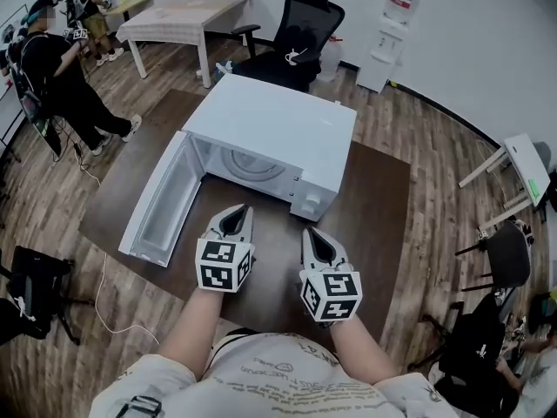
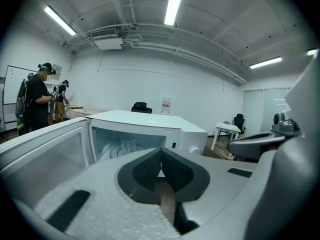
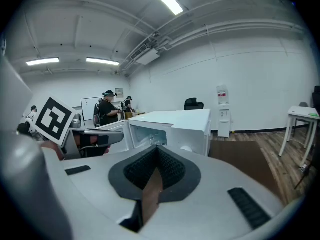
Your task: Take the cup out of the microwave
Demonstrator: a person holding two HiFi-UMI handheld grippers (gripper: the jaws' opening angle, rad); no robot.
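Observation:
A white microwave stands on a brown table with its door swung open to the left. In the left gripper view a clear glass cup shows inside the cavity on the turntable. My left gripper is just in front of the open cavity, shut and holding nothing. My right gripper hovers beside it, in front of the control panel, also shut and holding nothing. Both point at the microwave. In the right gripper view the left gripper appears at the left.
A black office chair and a white table stand behind the microwave. A water dispenser is by the far wall. People stand at the far left. More chairs and gear sit at the right edge.

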